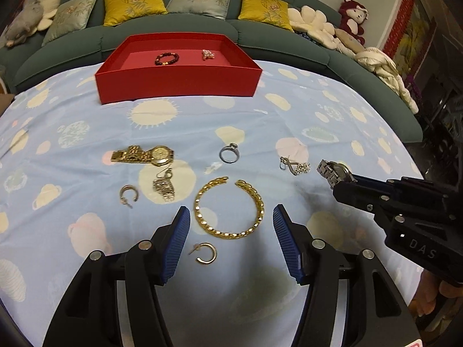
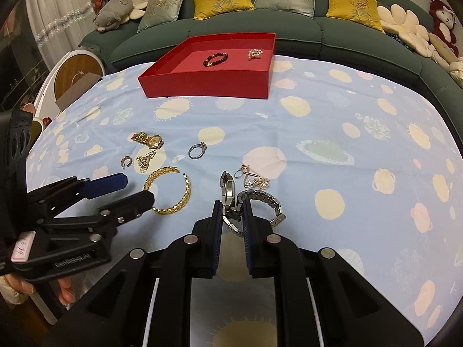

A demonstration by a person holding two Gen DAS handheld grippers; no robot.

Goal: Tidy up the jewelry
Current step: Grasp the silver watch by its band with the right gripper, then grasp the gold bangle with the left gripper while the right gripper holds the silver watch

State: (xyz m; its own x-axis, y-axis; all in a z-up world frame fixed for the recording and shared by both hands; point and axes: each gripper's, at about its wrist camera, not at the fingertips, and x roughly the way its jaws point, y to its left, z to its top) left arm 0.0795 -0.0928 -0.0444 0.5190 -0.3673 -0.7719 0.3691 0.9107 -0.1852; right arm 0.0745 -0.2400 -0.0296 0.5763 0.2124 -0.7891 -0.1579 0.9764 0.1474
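Note:
My right gripper [image 2: 232, 204] is shut on a silver link watch [image 2: 228, 193]; its strap loops out to the right of the blue pads. Seen from the left wrist, the same watch [image 1: 332, 170] sticks out of the right gripper [image 1: 344, 180] at the right edge. My left gripper [image 1: 231, 211] is open, its pads on either side of an open gold bangle [image 1: 202, 222] lying on the cloth without touching it. A red box [image 1: 176, 84] at the far side holds a dark bead bracelet [image 1: 167, 58] and a pearl piece [image 1: 207, 55].
On the blue patterned cloth [image 1: 72, 110] lie a gold watch [image 1: 144, 154], a silver ring [image 1: 229, 153], two gold hoop earrings [image 1: 206, 254] [image 1: 128, 195], a silver drop earring [image 1: 163, 186] and a silver chain piece [image 1: 293, 166]. A green sofa [image 1: 289, 43] with cushions runs behind.

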